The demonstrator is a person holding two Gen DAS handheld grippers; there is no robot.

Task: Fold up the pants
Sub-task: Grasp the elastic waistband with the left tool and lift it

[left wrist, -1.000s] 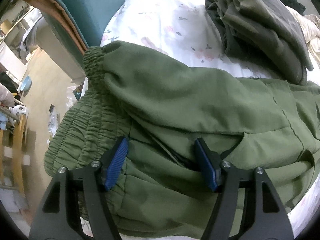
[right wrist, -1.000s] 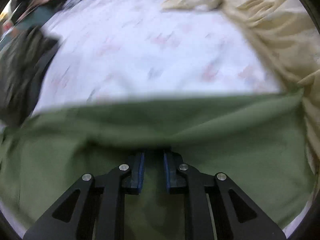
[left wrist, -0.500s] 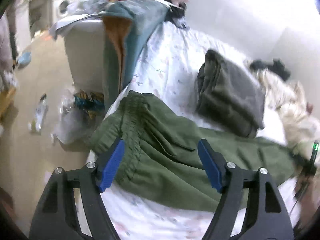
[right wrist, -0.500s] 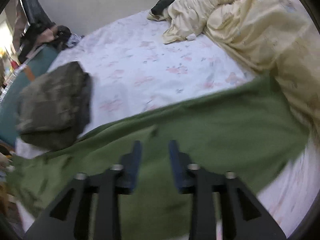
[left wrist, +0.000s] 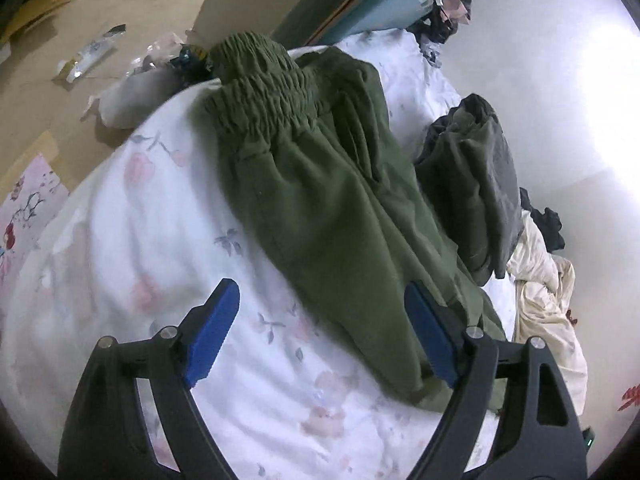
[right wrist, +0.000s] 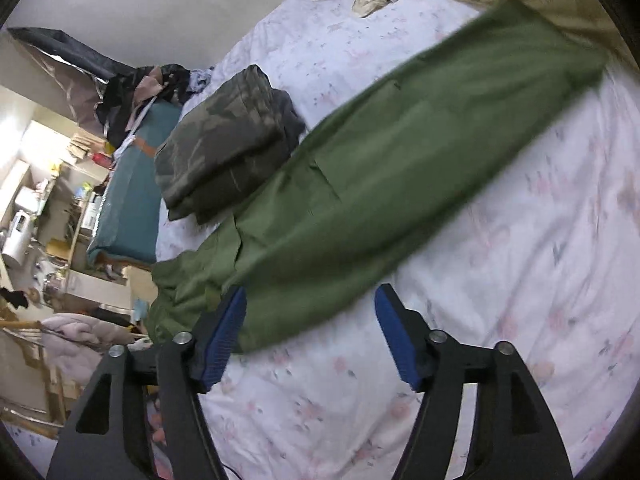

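My green pants [left wrist: 332,200] lie long on the bed [left wrist: 132,240], their waistband at the bed's edge. Both my left fingers [left wrist: 320,336] and right fingers [right wrist: 310,336] are spread wide, holding nothing. A pull near that edge could drag the pants off.

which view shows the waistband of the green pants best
The left wrist view: the gathered elastic waistband sits in full view at the bed's edge, ridges sharp. In the right wrist view that end of the pants is a bunched, blurred heap by the left blue pad, no elastic visible.
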